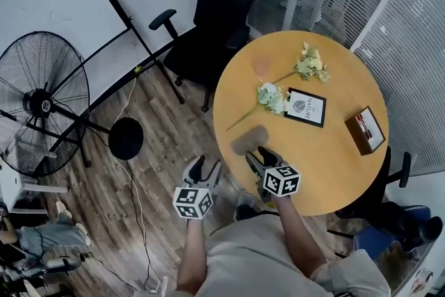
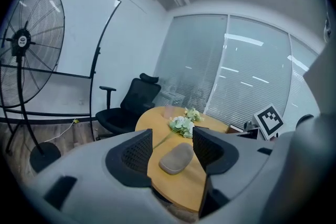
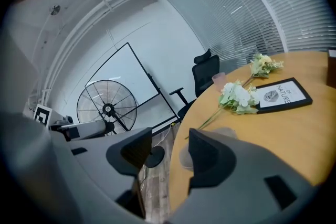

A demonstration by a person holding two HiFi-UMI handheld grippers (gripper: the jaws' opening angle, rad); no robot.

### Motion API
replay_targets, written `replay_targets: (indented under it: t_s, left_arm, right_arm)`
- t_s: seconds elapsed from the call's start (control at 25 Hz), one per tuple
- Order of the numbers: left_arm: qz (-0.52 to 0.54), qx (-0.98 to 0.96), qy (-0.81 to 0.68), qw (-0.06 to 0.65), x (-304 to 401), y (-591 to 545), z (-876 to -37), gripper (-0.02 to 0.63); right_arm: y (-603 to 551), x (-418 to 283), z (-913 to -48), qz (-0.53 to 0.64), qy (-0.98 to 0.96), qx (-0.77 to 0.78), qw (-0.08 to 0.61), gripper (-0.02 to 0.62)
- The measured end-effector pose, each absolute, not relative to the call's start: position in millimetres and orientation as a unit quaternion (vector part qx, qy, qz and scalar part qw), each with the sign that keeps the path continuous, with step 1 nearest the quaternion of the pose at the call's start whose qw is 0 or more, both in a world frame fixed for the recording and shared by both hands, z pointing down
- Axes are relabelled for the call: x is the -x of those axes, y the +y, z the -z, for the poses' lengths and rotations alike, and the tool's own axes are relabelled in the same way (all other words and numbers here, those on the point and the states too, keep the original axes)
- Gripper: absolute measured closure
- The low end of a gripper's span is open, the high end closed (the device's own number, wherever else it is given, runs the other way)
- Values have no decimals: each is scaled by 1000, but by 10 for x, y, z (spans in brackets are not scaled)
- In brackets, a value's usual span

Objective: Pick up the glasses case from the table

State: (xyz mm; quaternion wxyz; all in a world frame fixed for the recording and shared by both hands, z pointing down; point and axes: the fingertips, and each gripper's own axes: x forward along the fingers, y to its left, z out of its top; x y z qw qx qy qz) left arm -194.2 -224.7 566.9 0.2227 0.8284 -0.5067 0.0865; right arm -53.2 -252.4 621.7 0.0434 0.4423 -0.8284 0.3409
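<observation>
Glasses case (image 1: pixel 249 140): lies flat by the near-left edge of the table (image 1: pixel 334 170), in neither tongs' grip.
Right tongs (image 1: pixel 261 155): released and empty, over the table's near edge, just short of the case.
Left tongs (image 1: pixel 206 169): released and empty, left of the table, above the floor (image 1: pixel 167 142).
Farther back: flowers (image 1: pixel 271 97), framed card (image 1: pixel 306 108).

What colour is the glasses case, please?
The glasses case is plain greyish-brown, clearest in the left gripper view.
</observation>
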Motion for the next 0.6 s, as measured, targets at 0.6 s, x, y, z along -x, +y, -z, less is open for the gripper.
replay_targets:
  t_s: [0.6]
  left_arm:
    - [-103, -859, -448, 226, 1571, -2585, -5848, 373]
  right_arm:
    - [-2568, 359, -6396, -351, -810, -466, 57, 380]
